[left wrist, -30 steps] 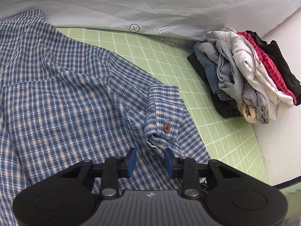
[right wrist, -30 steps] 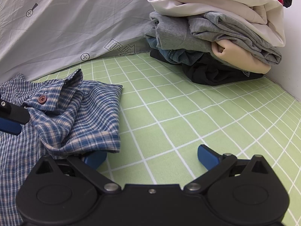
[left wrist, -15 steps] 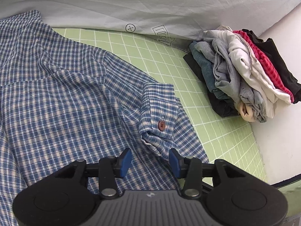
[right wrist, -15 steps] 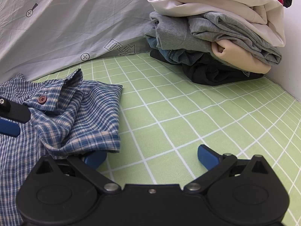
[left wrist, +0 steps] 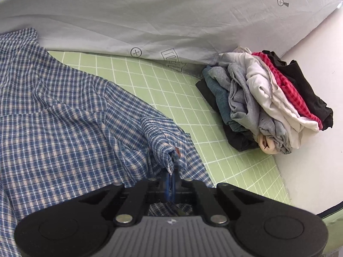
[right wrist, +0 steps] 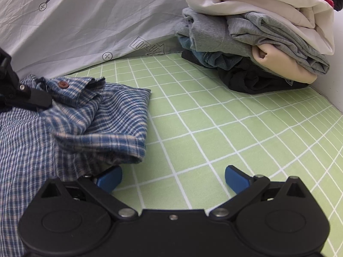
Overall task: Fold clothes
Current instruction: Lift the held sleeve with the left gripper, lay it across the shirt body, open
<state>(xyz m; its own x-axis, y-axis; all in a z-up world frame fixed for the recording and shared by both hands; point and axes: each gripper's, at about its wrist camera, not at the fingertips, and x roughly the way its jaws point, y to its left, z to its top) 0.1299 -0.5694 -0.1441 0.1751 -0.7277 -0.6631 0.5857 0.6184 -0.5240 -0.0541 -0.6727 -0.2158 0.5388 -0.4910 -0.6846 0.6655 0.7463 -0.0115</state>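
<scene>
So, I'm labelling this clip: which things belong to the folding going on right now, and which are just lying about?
In use:
- plaid shirt, spread on the green grid mat
- its buttoned cuff, pinched in the left tongs
- right tongs, open beside the shirt's edge

Lying about:
- pile of folded clothes
- grey sheet behind

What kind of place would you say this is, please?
Probably a staged clothes-folding bench, not a lived-in room: a green gridded mat, a grey backdrop sheet printed with markers, and a stack of folded clothes.

Blue plaid shirt (left wrist: 64,117) spread flat, buttoned cuff (left wrist: 171,156) bunched upward.
</scene>
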